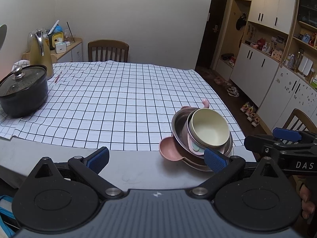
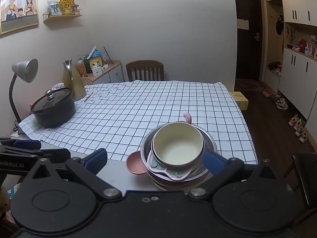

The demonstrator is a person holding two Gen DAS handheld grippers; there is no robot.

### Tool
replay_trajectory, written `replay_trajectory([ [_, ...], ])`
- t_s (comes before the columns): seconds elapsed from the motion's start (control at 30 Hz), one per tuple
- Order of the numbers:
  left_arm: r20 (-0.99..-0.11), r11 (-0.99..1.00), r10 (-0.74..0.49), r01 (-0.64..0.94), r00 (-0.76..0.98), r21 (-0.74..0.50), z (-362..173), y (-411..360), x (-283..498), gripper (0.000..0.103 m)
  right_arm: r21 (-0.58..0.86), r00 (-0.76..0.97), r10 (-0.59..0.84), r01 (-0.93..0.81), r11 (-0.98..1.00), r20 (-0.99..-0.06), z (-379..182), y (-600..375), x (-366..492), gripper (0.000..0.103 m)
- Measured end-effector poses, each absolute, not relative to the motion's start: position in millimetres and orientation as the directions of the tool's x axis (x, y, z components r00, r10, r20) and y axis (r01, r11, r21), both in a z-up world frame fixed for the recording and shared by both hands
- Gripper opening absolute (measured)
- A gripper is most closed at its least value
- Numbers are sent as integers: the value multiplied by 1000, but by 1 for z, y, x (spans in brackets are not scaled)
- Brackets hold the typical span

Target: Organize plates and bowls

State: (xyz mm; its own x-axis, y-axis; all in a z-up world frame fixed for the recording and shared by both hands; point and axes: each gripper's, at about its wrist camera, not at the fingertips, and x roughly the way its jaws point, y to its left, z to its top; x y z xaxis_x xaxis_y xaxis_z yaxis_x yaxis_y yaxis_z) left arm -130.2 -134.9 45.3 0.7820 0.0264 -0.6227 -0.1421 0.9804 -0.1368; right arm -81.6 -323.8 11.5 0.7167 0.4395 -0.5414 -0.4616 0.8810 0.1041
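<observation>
Left gripper [image 1: 156,159]: held low over the bare near edge of the tabletop [image 1: 138,168], fingers wide apart, nothing between them. Its right pad [image 1: 215,159] sits in front of the stack's near rim; contact cannot be told.

Right gripper [image 2: 154,161]: same height, fingers wide apart, aimed at the stack. Its right pad [image 2: 215,162] is beside the steel bowl's wall; touching or not cannot be told.

View differences: the left wrist view shows the right gripper's side body at the right edge, plus a hand [image 1: 307,204] below it. The right wrist view shows the left gripper's body at its left edge, also a desk lamp [image 2: 23,75] and wall pictures not seen from the other camera. Both views show the black lidded pot [image 1: 22,91] at the far left of the checked cloth [image 1: 118,99].

Stack [image 2: 174,154]: sits at the near right corner of the tabletop, on the cloth's near edge. Bottom to top: pink plate with ear-shaped lobes [image 2: 136,162], steel bowl [image 2: 208,138], pink divided plate with green patches [image 2: 172,173] lying tilted, cream bowl [image 2: 178,145] on top, tilted and empty.
</observation>
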Motion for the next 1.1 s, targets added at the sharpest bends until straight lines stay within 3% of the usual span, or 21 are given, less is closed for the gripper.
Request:
replay_trajectory([
  [1.1, -614, 981, 8, -125, 789, -148, 39, -129, -117, 102, 103, 712, 425, -448, 888, -559, 5, -308, -76, 102],
])
